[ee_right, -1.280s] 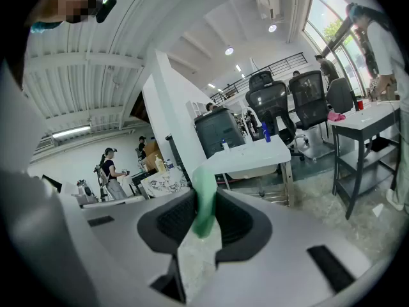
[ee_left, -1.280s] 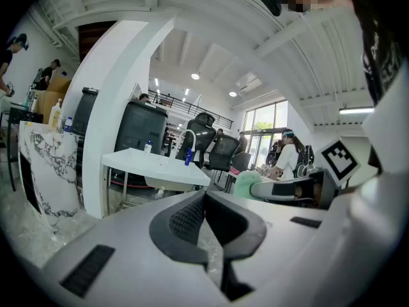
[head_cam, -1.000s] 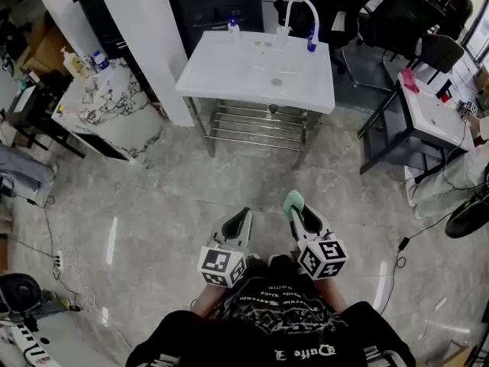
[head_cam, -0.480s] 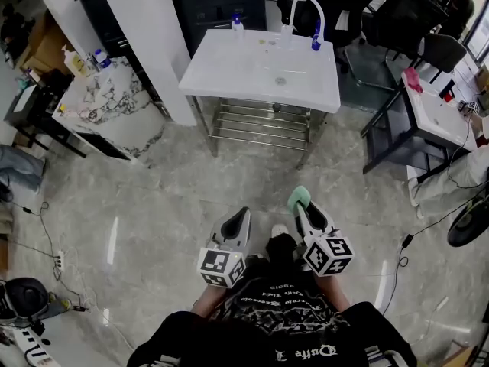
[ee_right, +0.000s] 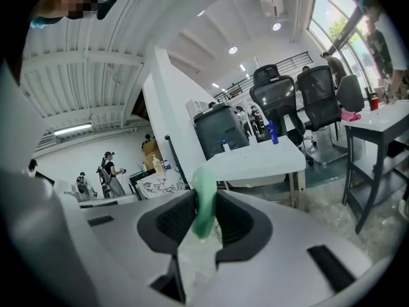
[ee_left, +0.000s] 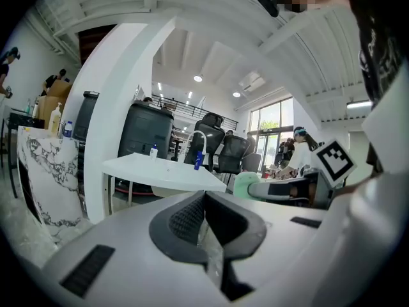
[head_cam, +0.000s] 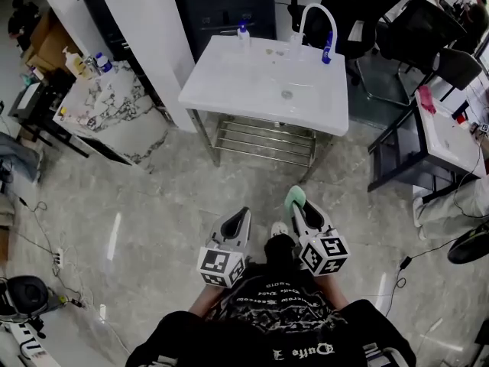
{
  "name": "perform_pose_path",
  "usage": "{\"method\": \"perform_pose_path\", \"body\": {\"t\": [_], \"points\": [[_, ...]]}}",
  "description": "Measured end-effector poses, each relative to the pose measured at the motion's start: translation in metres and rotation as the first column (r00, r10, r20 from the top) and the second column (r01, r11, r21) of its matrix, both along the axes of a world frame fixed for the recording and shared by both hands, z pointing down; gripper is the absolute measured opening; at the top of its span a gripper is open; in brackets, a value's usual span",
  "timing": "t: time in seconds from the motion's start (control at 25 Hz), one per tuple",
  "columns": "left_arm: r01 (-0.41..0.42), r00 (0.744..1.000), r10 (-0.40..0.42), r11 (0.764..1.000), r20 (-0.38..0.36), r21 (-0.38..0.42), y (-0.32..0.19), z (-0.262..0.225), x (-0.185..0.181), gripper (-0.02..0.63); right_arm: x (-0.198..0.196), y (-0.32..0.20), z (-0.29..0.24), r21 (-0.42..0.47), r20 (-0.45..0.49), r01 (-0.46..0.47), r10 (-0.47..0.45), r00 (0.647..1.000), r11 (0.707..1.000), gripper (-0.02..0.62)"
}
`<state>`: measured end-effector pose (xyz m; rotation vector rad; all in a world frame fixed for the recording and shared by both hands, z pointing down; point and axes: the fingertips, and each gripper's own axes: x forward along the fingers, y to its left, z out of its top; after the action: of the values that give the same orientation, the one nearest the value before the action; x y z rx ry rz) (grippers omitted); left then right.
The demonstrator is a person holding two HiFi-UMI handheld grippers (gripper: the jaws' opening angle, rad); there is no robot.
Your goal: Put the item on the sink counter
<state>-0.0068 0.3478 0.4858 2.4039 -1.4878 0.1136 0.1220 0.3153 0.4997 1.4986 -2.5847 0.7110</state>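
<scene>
The green item (ee_right: 204, 203) hasn't shifted since a second ago, still pinched in the right gripper (head_cam: 299, 207), but the sink counter (head_cam: 229, 82) drifted right and looks nearer, so I'd say we're mid walk-up, well short of it. Only the gripper views show that pinch, plus the left gripper (head_cam: 241, 219) closed on nothing

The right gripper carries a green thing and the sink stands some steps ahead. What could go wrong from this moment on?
The green item sticks out past the tips of the right gripper, so it might slip out on the way. Much of the sink counter is basin; released there, the item could land in the bowl, not on the flat rim. A far reach could knock the blue bottle by the tap.
</scene>
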Motion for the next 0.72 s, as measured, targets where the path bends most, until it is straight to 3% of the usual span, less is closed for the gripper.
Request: {"method": "perform_pose_path", "body": {"t": [0.36, 0.72], "points": [[0.053, 0.998, -0.054, 0.999, 0.026, 0.01, -0.102, -0.005, 0.028, 0.008, 0.01, -0.107, -0.008, 0.05, -0.034, 0.107, -0.106, 0.994, 0.993, 0.097], [0.115, 0.993, -0.115, 0.993, 0.023, -0.004, -0.168, 0.002, 0.053, 0.008, 0.026, -0.175, -0.003, 0.052, -0.05, 0.197, -0.195, 0.98, 0.979, 0.097]]}}
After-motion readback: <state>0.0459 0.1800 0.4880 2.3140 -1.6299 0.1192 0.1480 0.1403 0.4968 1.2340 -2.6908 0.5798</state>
